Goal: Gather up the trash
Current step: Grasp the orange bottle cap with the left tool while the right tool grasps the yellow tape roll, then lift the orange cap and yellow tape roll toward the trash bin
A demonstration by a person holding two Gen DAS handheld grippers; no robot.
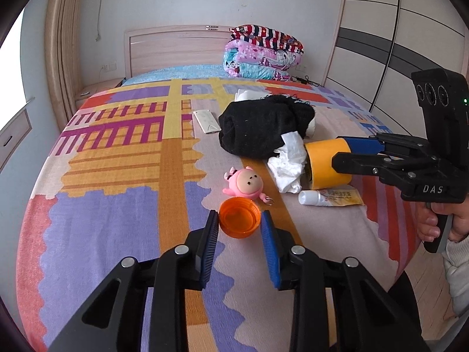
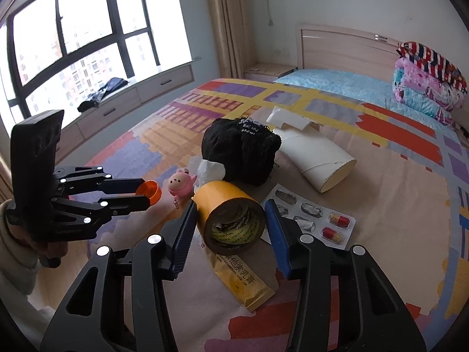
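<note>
Currently we're at the grasp step on both sides. Left gripper [image 1: 239,220] straddles the orange cap [image 1: 239,217] on the bedspread [image 1: 117,176], jaws spread, pads not yet touching it. Right gripper [image 2: 230,217] brackets the yellow tape roll [image 2: 231,217], also not clamped from what we see. Next move, in our judgement: squeeze both, lift straight up. Crumpled tissue [image 1: 285,161] sits against the roll's far end, so it may drag. No trash bin or bag in either view; the cap is empty.
</note>
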